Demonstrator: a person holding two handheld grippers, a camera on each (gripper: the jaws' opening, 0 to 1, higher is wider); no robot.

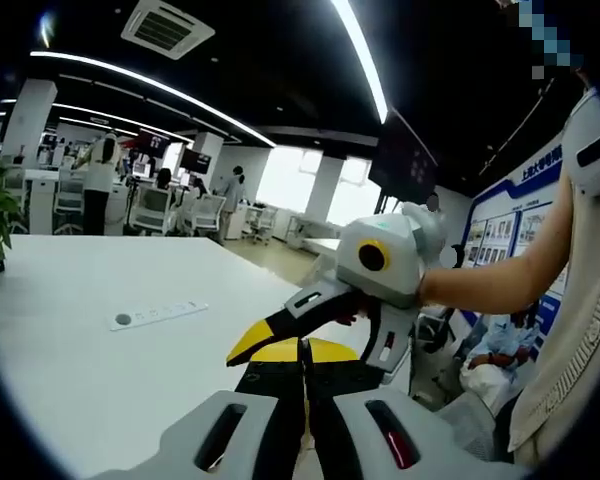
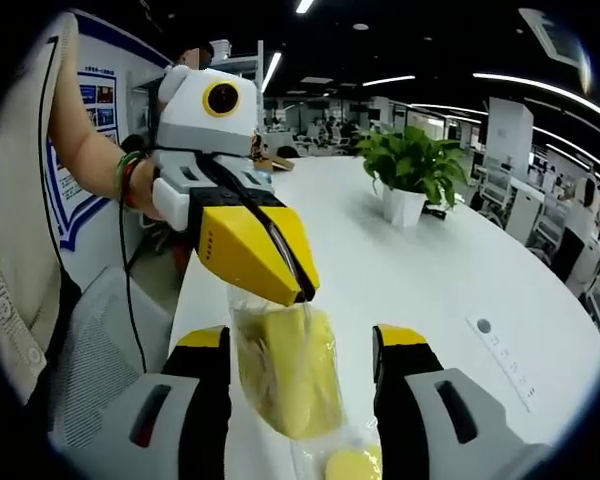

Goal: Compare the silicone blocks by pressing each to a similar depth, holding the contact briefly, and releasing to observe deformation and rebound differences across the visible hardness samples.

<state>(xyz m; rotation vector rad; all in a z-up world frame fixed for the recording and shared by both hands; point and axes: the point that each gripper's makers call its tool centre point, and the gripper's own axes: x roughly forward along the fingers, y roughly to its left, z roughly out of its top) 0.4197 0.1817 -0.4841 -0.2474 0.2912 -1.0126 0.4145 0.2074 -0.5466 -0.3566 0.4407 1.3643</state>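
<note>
Grey-white grippers with yellow-and-black fingers; green wristband, beige top.

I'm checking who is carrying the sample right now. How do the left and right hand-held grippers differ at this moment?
1. The left hand-held gripper is shut, while the right hand-held gripper is open.
2. The left pinches the top of the clear bag, which holds a yellow block. The right only straddles the bag, with a jaw on either side.

Both have yellow-tipped jaws and meet over the white table.

L claw pinched, R claw spread
</note>
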